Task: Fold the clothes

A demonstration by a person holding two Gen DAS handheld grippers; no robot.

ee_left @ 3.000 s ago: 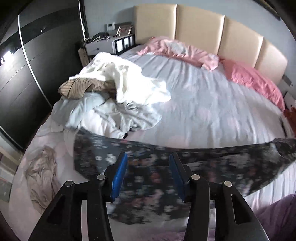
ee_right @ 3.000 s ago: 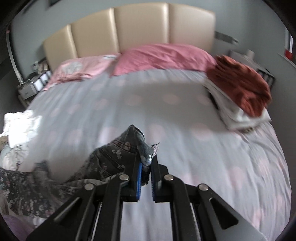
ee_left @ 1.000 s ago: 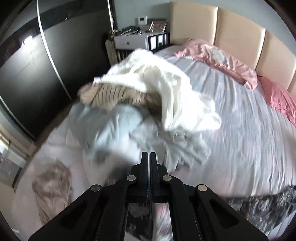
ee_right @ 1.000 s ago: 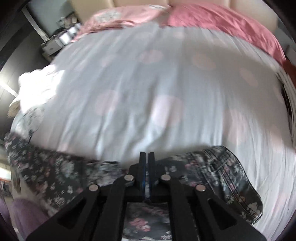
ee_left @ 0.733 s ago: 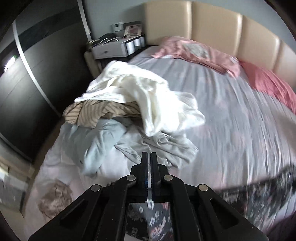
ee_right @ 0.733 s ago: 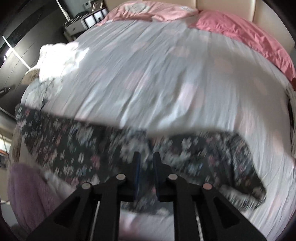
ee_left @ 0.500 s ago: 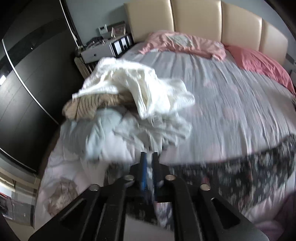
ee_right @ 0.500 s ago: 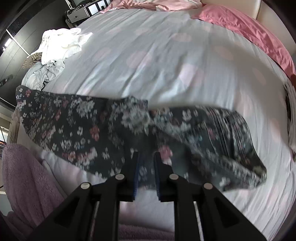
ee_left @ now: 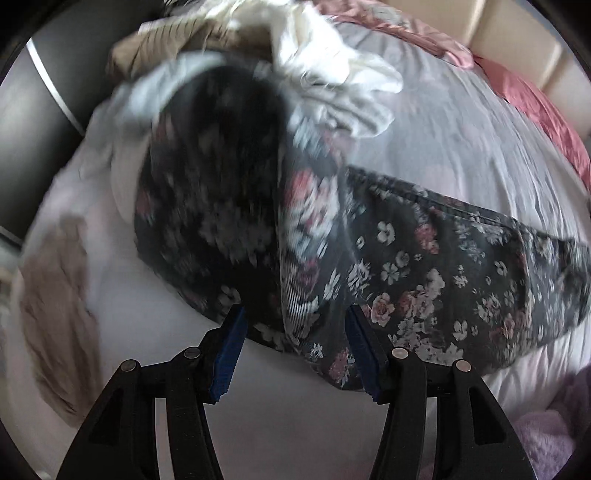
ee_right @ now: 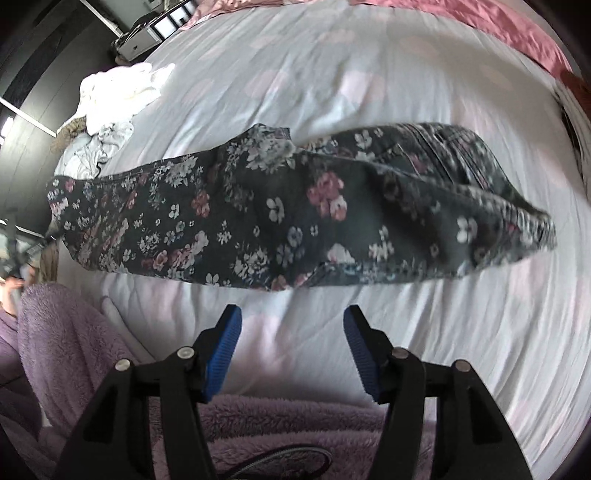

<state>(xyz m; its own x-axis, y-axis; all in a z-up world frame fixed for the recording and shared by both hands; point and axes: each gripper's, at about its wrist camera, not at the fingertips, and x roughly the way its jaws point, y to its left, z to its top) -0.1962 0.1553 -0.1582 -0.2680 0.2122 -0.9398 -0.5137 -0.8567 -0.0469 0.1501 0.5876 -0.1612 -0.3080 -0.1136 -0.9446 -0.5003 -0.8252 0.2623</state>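
Dark floral trousers [ee_right: 295, 210] across bed

no readable text, labels, brands or numbers anywhere, only a flower print on cloth

My bed [ee_right: 369, 92], under a pale sheet with faint pink spots, carries dark floral trousers [ee_right: 295, 214] spread across its middle, a heap of white and grey clothes [ee_right: 110, 99] at one side, and pink pillows [ee_right: 517, 33] at the head.
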